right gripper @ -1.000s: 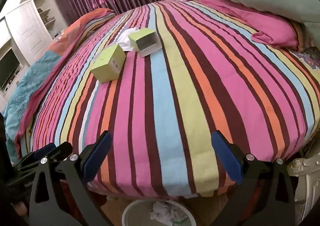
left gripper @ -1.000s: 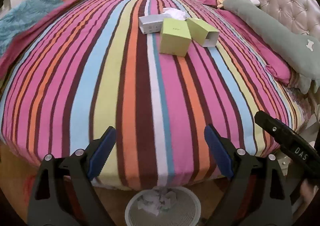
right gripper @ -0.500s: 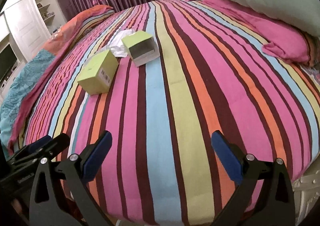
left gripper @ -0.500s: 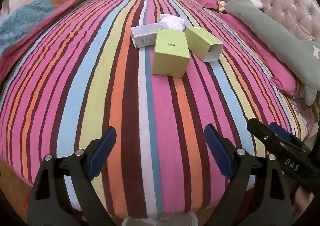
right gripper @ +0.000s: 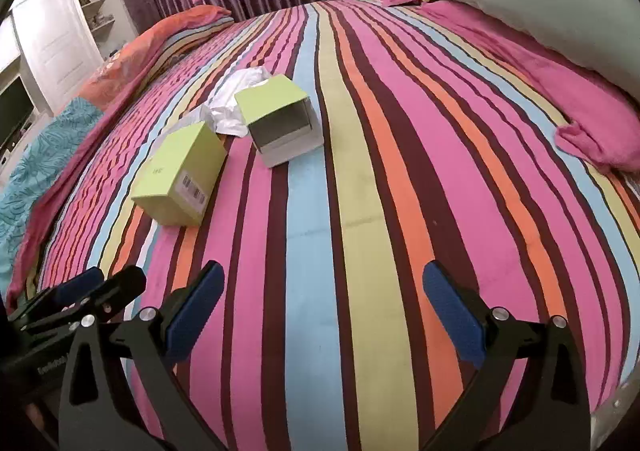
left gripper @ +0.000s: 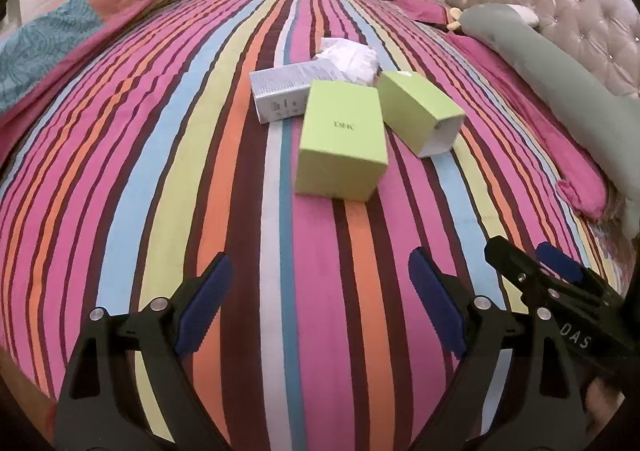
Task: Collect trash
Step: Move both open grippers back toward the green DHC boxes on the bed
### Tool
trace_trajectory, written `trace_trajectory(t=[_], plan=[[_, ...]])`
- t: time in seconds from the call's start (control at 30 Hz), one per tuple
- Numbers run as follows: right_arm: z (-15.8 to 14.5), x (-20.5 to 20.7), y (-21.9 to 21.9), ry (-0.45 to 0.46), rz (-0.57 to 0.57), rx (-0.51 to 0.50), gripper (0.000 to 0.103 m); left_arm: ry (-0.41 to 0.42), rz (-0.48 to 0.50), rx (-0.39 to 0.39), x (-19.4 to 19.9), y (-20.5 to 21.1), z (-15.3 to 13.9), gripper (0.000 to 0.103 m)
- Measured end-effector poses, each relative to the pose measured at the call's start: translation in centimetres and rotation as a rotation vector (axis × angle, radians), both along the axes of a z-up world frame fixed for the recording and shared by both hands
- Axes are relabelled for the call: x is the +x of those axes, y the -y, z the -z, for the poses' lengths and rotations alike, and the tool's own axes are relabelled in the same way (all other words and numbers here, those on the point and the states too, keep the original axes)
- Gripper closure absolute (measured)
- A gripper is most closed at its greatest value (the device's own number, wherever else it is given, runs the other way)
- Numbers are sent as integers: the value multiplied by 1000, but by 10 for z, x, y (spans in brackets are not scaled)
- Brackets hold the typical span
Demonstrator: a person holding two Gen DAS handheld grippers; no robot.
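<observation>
Trash sits clustered mid-bed on the striped cover (left gripper: 160, 179), well ahead of both tools. Left to right in the left wrist view: grey-white box (left gripper: 286, 93), lying flat; closed green box (left gripper: 342, 139), overlapping the grey one's corner; crumpled white paper (left gripper: 352, 57) behind; open-ended green box (left gripper: 418, 113) on its side, hollow mouth toward the right wrist camera. Left gripper (left gripper: 318, 303): jaws wide, empty, aimed roughly at the closed green box, likely first pick. Right gripper (right gripper: 320, 311): jaws wide, empty, low over the bed edge, cluster off to its left. Grey-green bolster (left gripper: 560, 67) along the headboard: not trash, judging by placement.
</observation>
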State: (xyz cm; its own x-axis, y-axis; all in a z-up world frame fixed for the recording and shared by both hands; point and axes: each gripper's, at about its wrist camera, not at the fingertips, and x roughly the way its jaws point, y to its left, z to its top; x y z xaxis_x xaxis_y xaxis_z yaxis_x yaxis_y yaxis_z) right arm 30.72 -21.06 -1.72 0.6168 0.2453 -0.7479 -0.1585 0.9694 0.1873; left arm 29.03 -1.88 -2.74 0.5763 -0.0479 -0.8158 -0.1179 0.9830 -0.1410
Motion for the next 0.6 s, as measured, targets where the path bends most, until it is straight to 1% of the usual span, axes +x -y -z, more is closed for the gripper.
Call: trace_trajectory(t=[0.17, 0.43, 0.6], plan=[[-3, 20, -9, 24, -37, -40, 8, 8, 8, 17, 18, -3, 1, 16], [-12, 49, -15, 37, -50, -21, 8, 16, -4, -2, 41, -6, 3, 16], [-13, 64, -23, 45, -93, -36, 8, 22, 11, 19, 53, -4, 6, 16]])
